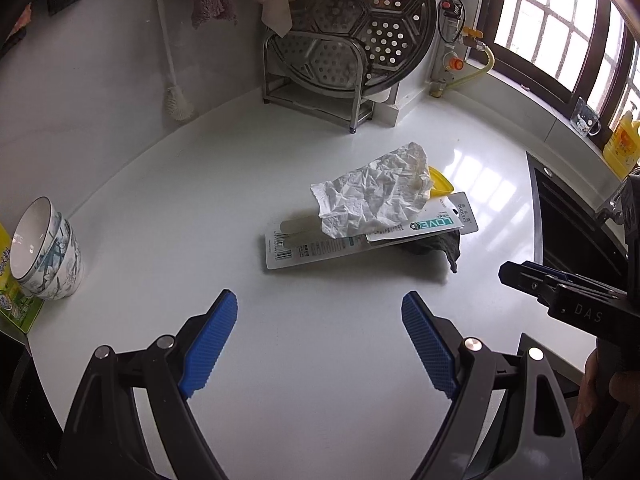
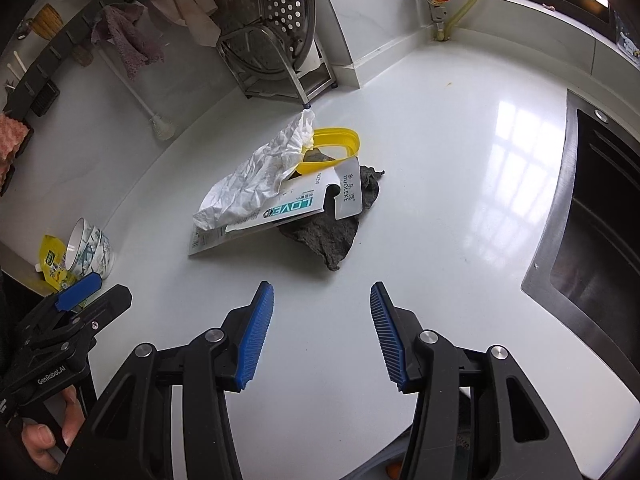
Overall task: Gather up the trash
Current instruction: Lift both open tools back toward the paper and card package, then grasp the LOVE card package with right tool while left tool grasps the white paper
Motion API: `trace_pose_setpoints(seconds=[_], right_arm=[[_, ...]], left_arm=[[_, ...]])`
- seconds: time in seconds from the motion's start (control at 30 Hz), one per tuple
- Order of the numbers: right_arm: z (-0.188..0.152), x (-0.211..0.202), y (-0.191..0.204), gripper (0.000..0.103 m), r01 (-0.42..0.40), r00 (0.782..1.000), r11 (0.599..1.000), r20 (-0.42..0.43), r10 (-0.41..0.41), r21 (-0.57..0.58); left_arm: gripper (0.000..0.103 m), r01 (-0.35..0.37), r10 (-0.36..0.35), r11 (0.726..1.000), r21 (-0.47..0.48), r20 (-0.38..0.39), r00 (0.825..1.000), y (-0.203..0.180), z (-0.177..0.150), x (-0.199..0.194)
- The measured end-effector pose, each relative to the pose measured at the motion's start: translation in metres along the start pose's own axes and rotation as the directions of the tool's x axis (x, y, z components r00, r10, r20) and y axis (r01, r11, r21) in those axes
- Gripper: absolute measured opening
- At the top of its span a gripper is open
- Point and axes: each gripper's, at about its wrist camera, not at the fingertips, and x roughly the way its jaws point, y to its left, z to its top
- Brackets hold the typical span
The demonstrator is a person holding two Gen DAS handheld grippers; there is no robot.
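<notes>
On the white desk [image 1: 248, 184] lay a small heap of trash, at about twelve o'clock from both cameras. Topmost was a crumpled white paper [image 1: 372, 196], draped over a flat printed packaging card [image 1: 320, 246] marked "LOVE". Behind the paper, toward one o'clock in the left wrist view, a yellow plastic tray [image 2: 336, 148] peeked out; the right wrist view showed a dark scrap lying inside it. Under the card's right end sat a dark grey rag [image 2: 332, 236], touching the desk and propping the card so that it tilted.

The left hand-held gripper [image 1: 320, 340] hovered above bare desk at six o'clock of the heap, its blue pads [image 1: 210, 344] standing wide apart with nothing between them. The right hand-held gripper [image 2: 322, 334] was likewise short of the heap, its ribbed blue pads [image 2: 256, 336] apart, though less widely, and holding nothing. Neither touched the trash.

At nine o'clock in the left wrist view stood a stack of patterned bowls [image 1: 48, 248], tilted, beside a yellow-green packet [image 2: 54, 264]. At twelve o'clock, against the wall, a metal rack [image 1: 320, 76] held a perforated steamer plate [image 1: 384, 20], with cloths [image 2: 124, 36] hanging to its left. A dark sink [image 2: 596, 208] lay at three o'clock, and a yellow bottle [image 1: 622, 144] stood on the window ledge.
</notes>
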Motion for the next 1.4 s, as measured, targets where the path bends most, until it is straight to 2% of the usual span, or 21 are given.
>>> trace_pose_setpoints(seconds=[0.27,0.6,0.83,1.07,1.23,1.4], right_arm=[[0.027,0.022,-0.02,0.049,0.037,0.999,0.997,0.009,-0.037,0.061],[0.051,0.051,-0.021,0.049,0.066,0.998,0.997,0.0,-0.066,0.047],[0.057,0.066,-0.023,0.048,0.05,0.998,0.998,-0.028,-0.049,0.044],[0.058,0.071,-0.015,0.02,0.009,0.999,1.0,-0.048,-0.008,0.018],[0.053,0.059,-0.007,0.017,-0.011,1.0,1.0,-0.017,0.011,-0.01],[0.043,0.044,-0.017,0.015,-0.019,1.0,0.999,-0.001,0.019,0.033]], left_arm=[[0.083,0.019,-0.019,0.999,0.027,-0.01,1.0,0.001,0.018,0.03],[0.083,0.041,-0.04,0.999,0.025,-0.033,0.999,0.0,0.026,0.051],[0.083,0.041,-0.04,0.999,0.016,-0.041,0.998,0.003,0.029,0.057],[0.083,0.028,-0.028,1.0,-0.002,-0.034,0.999,0.01,0.036,0.063],[0.083,0.023,-0.023,1.0,-0.012,-0.024,0.999,0.013,0.042,0.064],[0.083,0.026,-0.026,1.0,-0.012,-0.018,1.0,0.012,0.048,0.066]])
